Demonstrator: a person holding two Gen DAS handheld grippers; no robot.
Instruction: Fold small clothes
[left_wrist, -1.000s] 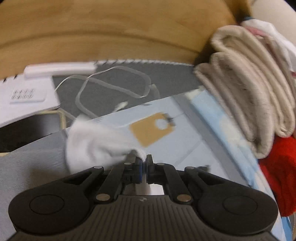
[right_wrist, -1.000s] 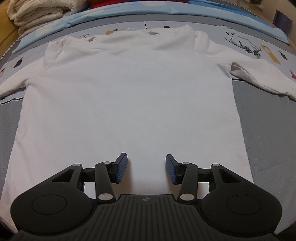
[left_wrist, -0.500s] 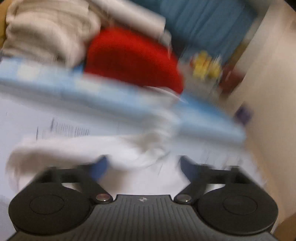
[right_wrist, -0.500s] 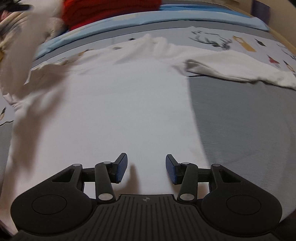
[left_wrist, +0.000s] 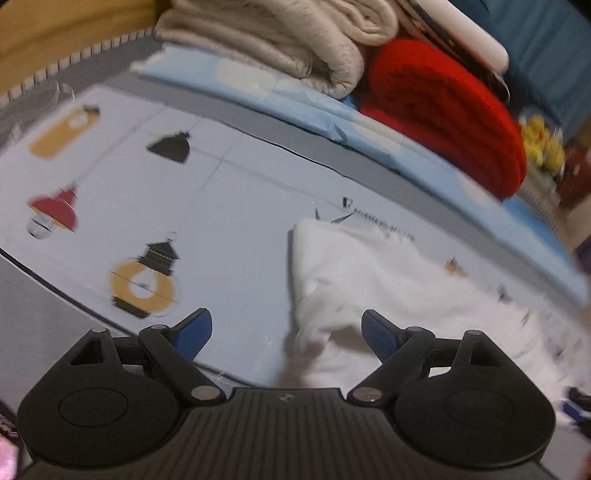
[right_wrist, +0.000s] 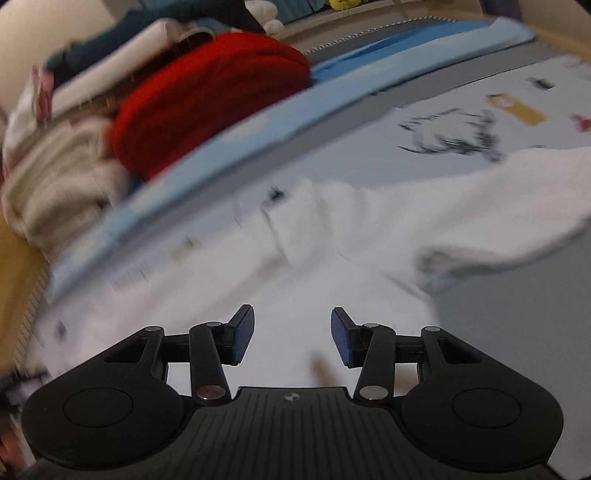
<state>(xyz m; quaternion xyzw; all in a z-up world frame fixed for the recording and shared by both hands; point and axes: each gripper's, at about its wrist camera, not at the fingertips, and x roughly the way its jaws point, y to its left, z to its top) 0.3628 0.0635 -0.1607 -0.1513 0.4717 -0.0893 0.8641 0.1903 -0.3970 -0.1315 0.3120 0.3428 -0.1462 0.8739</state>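
i see the left gripper (left_wrist: 286, 334) spread wide, empty, above the white shirt (left_wrist: 388, 291) on the bed sheet (left_wrist: 229, 229). right gripper (right_wrist: 293, 339) half-spread, empty, over the shirt (right_wrist: 332, 266).

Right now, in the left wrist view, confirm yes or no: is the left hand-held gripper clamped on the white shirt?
No: the left hand-held gripper stands wide open, and the white shirt lies loose on the bed, untouched by either pad.

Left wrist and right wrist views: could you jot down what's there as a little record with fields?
garment: white shirt, lying on the printed bedsheet, partly folded
left gripper: jaws wide, nothing clamped
right gripper: jaws apart, over the shirt, nothing clamped
behind: red blanket beside beige blanket, both folded
picture quality: blurred
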